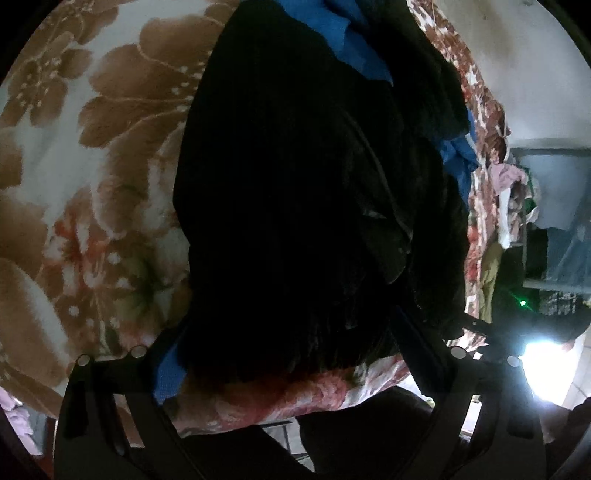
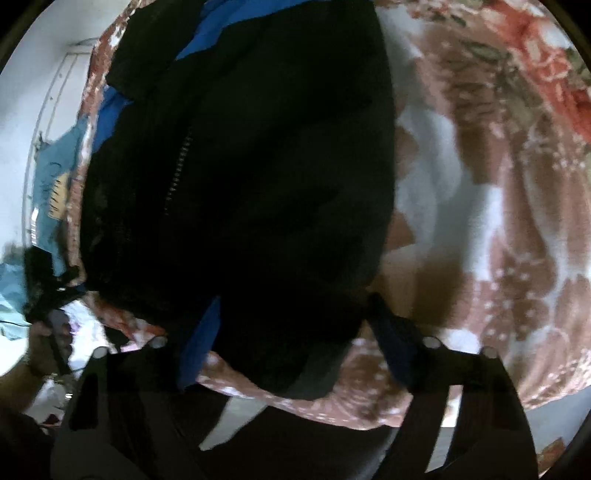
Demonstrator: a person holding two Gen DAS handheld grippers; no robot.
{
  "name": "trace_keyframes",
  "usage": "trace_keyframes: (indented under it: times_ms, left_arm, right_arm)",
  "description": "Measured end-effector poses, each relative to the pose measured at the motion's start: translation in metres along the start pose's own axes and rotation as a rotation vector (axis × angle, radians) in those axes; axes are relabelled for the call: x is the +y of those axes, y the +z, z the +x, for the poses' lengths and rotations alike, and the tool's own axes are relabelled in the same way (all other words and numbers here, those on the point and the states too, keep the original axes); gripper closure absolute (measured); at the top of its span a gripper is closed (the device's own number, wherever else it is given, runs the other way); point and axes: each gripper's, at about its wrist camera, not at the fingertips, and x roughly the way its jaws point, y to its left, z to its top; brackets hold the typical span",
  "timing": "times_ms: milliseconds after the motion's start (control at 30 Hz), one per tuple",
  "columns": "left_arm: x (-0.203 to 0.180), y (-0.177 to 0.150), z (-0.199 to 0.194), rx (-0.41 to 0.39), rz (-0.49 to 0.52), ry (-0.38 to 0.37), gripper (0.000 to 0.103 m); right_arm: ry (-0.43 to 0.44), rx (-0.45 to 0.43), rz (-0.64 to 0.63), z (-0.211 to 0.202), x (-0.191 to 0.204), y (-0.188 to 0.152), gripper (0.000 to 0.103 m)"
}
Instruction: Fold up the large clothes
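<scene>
A large black jacket [image 1: 295, 184] with blue lining [image 1: 351, 33] lies on a floral blanket [image 1: 74, 147]. It also shows in the right wrist view [image 2: 258, 166], with its zipper [image 2: 177, 170] running up the middle. My left gripper [image 1: 288, 354] is open, its blue-padded fingers [image 1: 168, 376] straddling the jacket's near hem. My right gripper [image 2: 291, 339] is open too, its fingers [image 2: 391, 339] either side of the near hem. Neither holds the cloth.
The floral blanket [image 2: 498, 184] covers a bed whose near edge [image 1: 295, 402] sits just under the grippers. Piled clothes [image 1: 506, 177] and a bright light [image 1: 546, 365] are at the right. A hand [image 2: 40, 350] with the other gripper shows at the left.
</scene>
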Motion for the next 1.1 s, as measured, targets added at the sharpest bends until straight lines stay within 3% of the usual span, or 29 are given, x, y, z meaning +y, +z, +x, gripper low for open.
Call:
trace_keyframes:
  times_ms: [100,133,167,200,233,367,433,667,833,1100]
  left_arm:
    - [0.000,-0.003,0.001,0.018,0.029,-0.012,0.016]
    - [0.000,-0.003,0.003,0.028,0.039,-0.021,0.033]
    - [-0.002,-0.004,0.005,0.042,0.047,-0.032,0.058]
    - [-0.004,-0.004,0.006,0.054,0.056,-0.037,0.061]
    - [-0.009,-0.004,0.006,0.057,0.079,-0.044,0.061]
    - [-0.011,-0.002,0.014,0.085,0.106,-0.047,0.062]
    - [-0.010,0.000,0.020,0.096,0.112,-0.041,0.068]
    - [-0.035,0.005,0.007,0.086,0.130,-0.157,0.078]
    - [-0.063,0.021,-0.016,0.053,0.178,-0.213,0.079]
    - [-0.124,0.069,-0.055,-0.050,0.287,-0.272,0.080]
  right_arm:
    - [-0.002,0.036,0.010,0.007,0.001,0.004,0.029]
    - [0.010,0.037,0.020,0.008,0.000,0.006,0.034]
    - [0.012,0.031,0.007,0.005,0.001,0.007,0.039]
    - [0.011,0.005,-0.031,-0.001,0.005,0.008,0.061]
    - [-0.002,-0.006,-0.062,-0.006,0.009,0.007,0.070]
    - [-0.009,0.016,-0.092,-0.002,0.018,0.012,0.078]
    - [0.008,0.021,-0.090,-0.001,0.020,0.016,0.083]
    - [0.102,0.008,-0.041,-0.021,0.015,0.023,0.088]
    - [0.152,-0.022,-0.119,-0.047,0.040,0.036,0.090]
    - [0.243,-0.148,-0.195,-0.101,0.084,0.078,0.090]
